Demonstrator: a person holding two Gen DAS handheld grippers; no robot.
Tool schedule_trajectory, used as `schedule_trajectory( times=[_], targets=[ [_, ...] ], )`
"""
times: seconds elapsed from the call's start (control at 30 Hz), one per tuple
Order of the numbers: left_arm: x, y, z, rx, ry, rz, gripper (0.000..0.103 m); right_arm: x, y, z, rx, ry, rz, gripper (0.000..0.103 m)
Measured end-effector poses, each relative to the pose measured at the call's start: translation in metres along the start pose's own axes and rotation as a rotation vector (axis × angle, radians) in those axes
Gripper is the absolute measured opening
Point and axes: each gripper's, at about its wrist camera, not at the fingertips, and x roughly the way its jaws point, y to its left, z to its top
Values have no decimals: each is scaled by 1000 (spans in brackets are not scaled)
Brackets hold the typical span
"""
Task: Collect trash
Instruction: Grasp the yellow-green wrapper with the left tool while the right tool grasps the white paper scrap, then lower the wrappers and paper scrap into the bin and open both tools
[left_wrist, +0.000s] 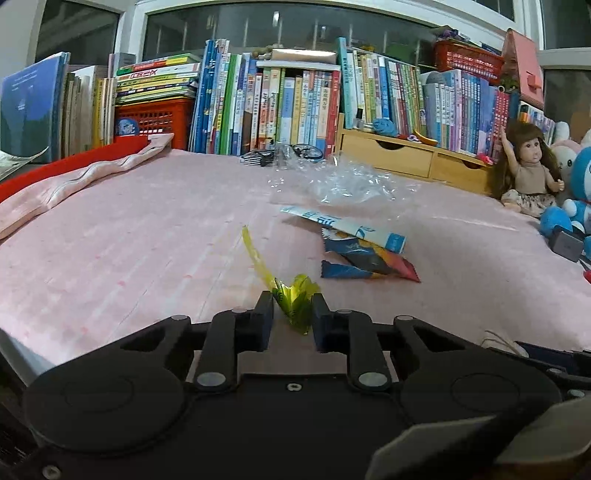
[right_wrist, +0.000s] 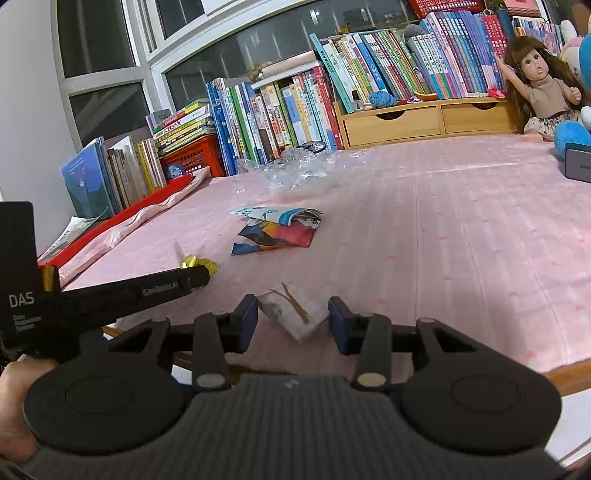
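A crumpled yellow-green wrapper (left_wrist: 295, 301) with a long tail sits squeezed between the fingers of my left gripper (left_wrist: 291, 297), which is shut on it low over the pink bed cover (left_wrist: 147, 240). The right wrist view shows that left gripper (right_wrist: 201, 275) from the side, with the yellow wrapper (right_wrist: 197, 262) poking out at its tip. My right gripper (right_wrist: 292, 301) is open near the bed's front edge, with a white scrap of paper (right_wrist: 295, 314) with brown marks lying between its fingers. Further in lie a blue-orange-red snack packet (left_wrist: 369, 264) (right_wrist: 277, 236), a white-blue packet (left_wrist: 343, 223) (right_wrist: 273, 214) and clear plastic film (left_wrist: 351, 184) (right_wrist: 295, 166).
Rows of books (left_wrist: 277, 107) and a wooden drawer box (left_wrist: 406, 155) line the far side. A doll (left_wrist: 528, 170) and blue plush toy (left_wrist: 576, 192) sit at the right with a grey box (right_wrist: 578, 162). A folded pink and red cloth (left_wrist: 74, 181) lies left. A hand (right_wrist: 14, 387) holds the left gripper.
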Motion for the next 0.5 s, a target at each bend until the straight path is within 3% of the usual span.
schedule_trajectory(
  times=[0.17,0.5],
  targets=[
    [-3,0,-1,8,2,-23,11,-1,-2,0,8,-6,8,47],
    [-32,-1,-11,40,-6,-47,10,-8,6,-5,-34,-17,4,46]
  ],
)
